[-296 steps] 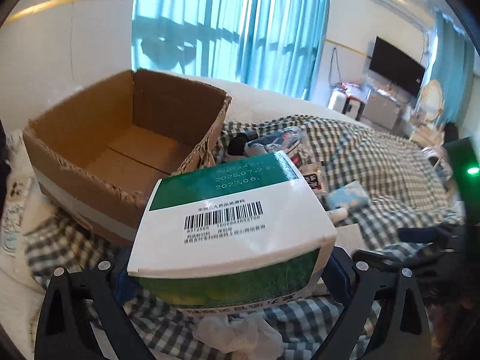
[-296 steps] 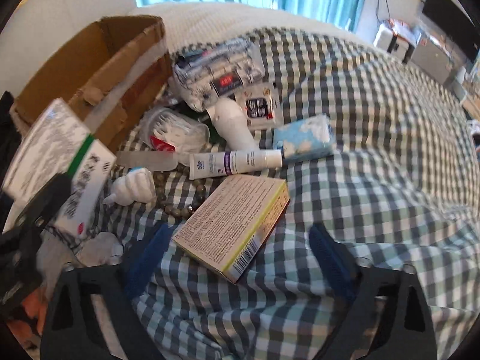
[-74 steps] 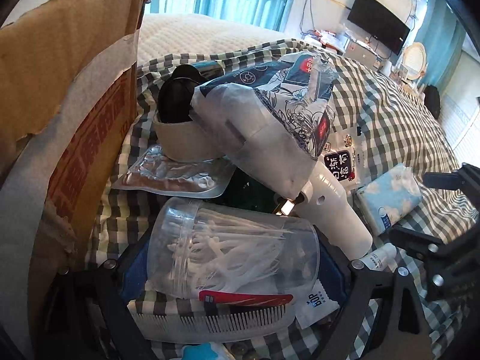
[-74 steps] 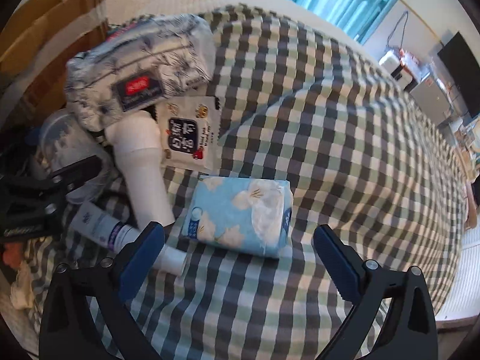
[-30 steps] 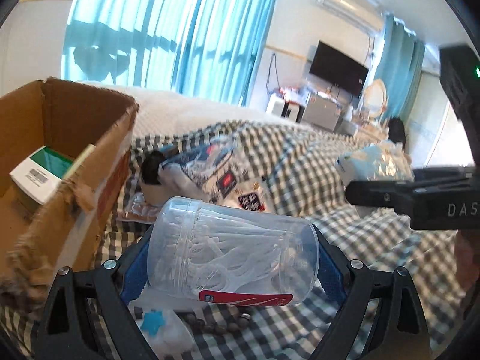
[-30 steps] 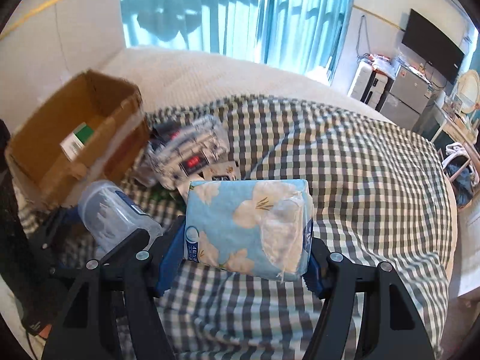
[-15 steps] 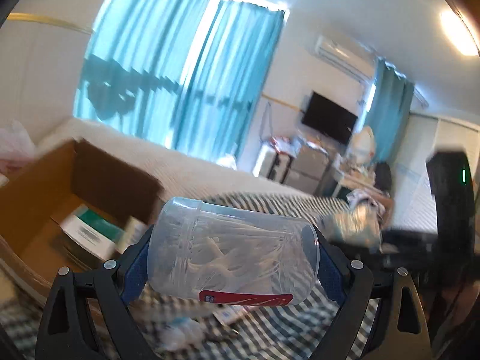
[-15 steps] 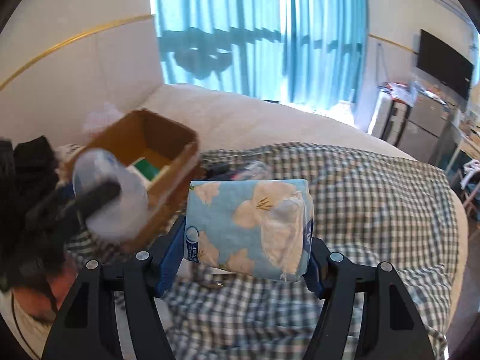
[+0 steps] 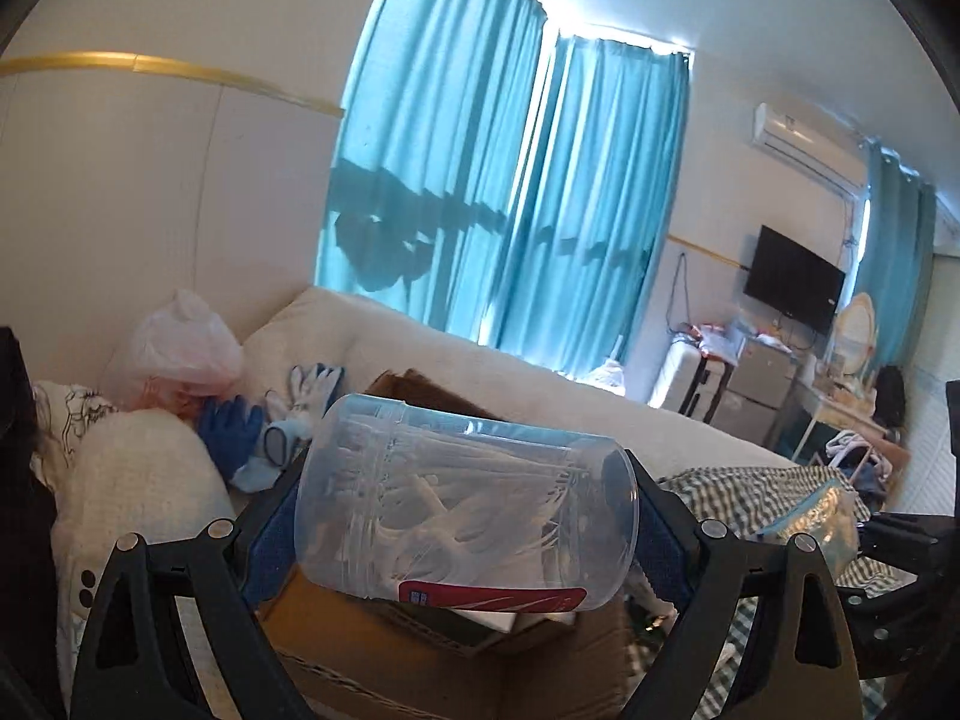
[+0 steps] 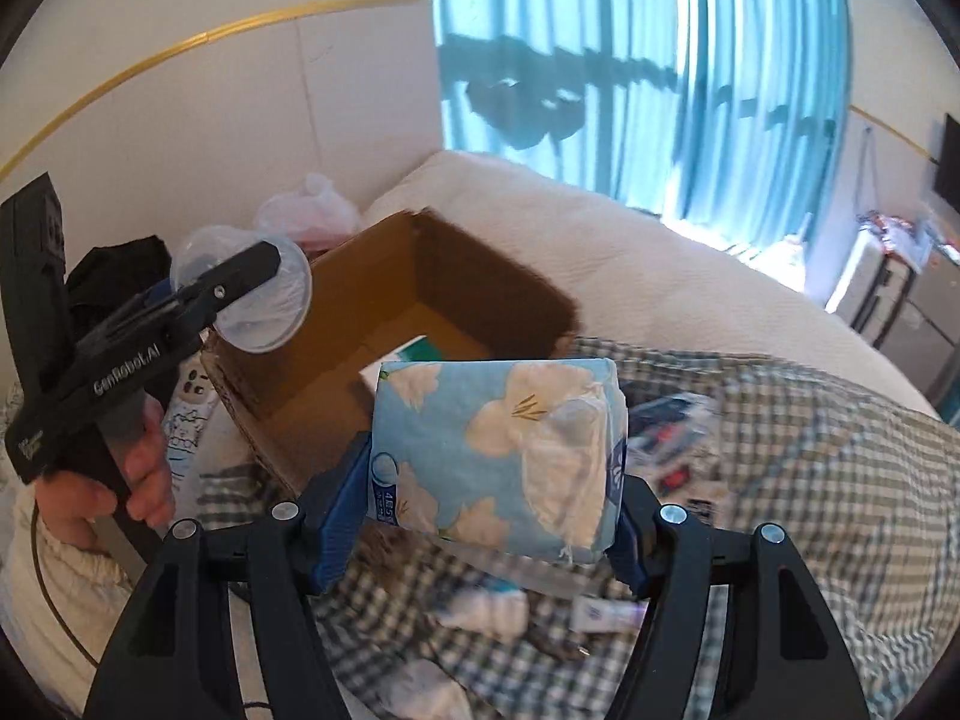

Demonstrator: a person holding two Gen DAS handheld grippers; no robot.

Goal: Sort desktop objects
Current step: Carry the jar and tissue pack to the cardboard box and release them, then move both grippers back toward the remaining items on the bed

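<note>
Blur smears the lower half of the right wrist view, so the small things strewn over the checked cloth point(image 10: 840, 480) there cannot be told apart. In the left wrist view the clear jar point(image 9: 468, 504) fills the lower middle and hides most of the cardboard box point(image 9: 384, 654) behind it; only a brown corner shows above it and a wall below. The white sticks packed inside the jar are too faint to name. The left gripper point(image 9: 465, 510) grips that jar sideways, a blue pad pressed on each end. From the right wrist view the same gripper point(image 10: 240, 300) reaches in from the left edge, tilted up toward the right, the jar's round end point(image 10: 252, 294) sitting just at the box's near left corner; a hand point(image 10: 108, 480) wraps its handle at lower left. The right gripper point(image 10: 492, 480) clamps a blue flowered tissue pack point(image 10: 498, 444) between its pads in mid-frame, in front of the open box point(image 10: 336, 372), whose floor holds a white and green carton point(image 10: 414, 354), half covered by the pack.
</note>
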